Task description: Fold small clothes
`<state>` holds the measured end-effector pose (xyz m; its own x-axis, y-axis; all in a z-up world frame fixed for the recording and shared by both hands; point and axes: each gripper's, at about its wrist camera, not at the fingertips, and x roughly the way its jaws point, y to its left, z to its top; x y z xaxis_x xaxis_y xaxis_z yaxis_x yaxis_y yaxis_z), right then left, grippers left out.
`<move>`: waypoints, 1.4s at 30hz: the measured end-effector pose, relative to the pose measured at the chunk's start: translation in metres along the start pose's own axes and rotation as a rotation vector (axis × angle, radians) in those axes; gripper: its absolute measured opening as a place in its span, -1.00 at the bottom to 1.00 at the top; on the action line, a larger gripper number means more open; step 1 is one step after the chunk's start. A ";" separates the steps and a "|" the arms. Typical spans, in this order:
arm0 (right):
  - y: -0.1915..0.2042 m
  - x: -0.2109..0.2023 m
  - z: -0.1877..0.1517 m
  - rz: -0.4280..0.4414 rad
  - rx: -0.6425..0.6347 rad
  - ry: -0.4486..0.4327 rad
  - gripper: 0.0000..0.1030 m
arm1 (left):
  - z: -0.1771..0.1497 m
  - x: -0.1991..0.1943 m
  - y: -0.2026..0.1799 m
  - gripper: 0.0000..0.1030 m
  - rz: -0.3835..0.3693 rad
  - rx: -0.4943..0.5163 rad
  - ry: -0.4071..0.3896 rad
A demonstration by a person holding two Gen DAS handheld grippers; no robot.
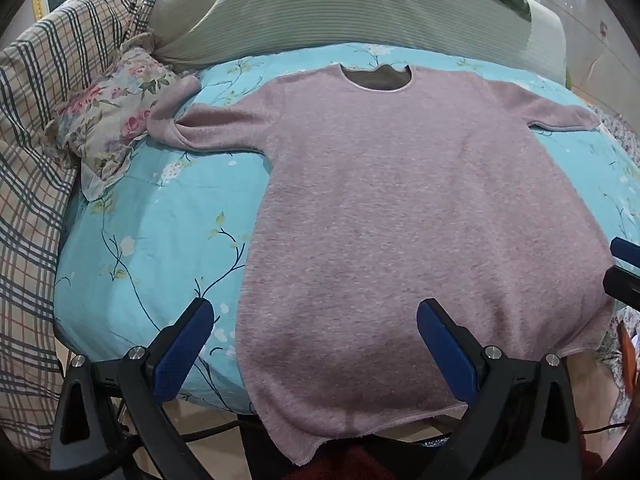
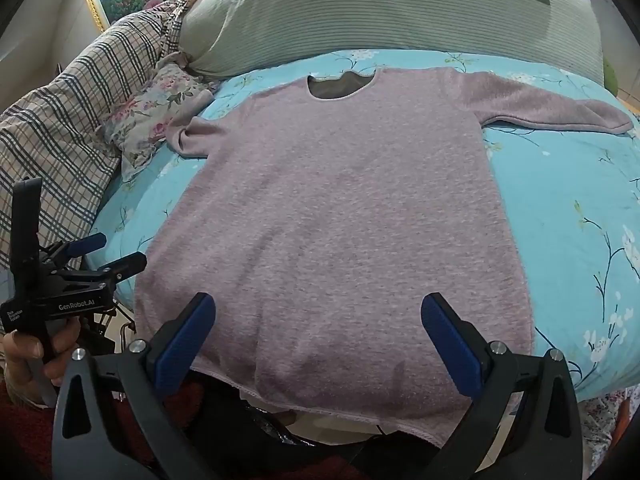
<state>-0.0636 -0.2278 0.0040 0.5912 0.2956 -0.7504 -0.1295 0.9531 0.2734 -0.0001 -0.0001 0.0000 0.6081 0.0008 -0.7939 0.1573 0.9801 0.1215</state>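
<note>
A small pink fleece top [image 1: 400,208] lies flat and face up on a turquoise floral bedspread [image 1: 152,240], neck hole at the far end, hem hanging over the near edge. Its left sleeve [image 1: 180,120] is bunched and bent; its right sleeve [image 2: 552,108] lies stretched out. My left gripper [image 1: 316,320] is open and empty above the hem's left part. My right gripper [image 2: 318,316] is open and empty above the hem's middle. The left gripper also shows in the right wrist view [image 2: 108,252], open, beside the top's left edge.
A green ribbed pillow [image 1: 320,4] lies beyond the neck. A plaid quilt [image 1: 40,120] and a floral cushion [image 1: 116,120] are piled at the left. The bed's near edge drops to the floor under the hem.
</note>
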 end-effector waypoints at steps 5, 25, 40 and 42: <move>0.002 0.001 -0.001 0.003 -0.002 0.000 0.99 | 0.000 0.000 -0.002 0.98 0.000 -0.005 -0.001; 0.004 0.003 -0.004 0.016 0.006 -0.010 0.99 | 0.001 0.001 -0.002 0.98 -0.013 0.000 0.006; -0.002 0.008 0.001 0.033 0.022 -0.005 0.99 | 0.002 0.002 -0.005 0.98 -0.028 -0.009 0.031; -0.003 0.009 0.002 0.036 0.025 -0.006 0.99 | 0.003 0.003 -0.006 0.98 0.011 0.019 -0.008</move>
<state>-0.0566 -0.2277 -0.0026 0.5911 0.3296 -0.7362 -0.1310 0.9398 0.3156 0.0030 -0.0067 -0.0015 0.6157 0.0097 -0.7879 0.1651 0.9761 0.1411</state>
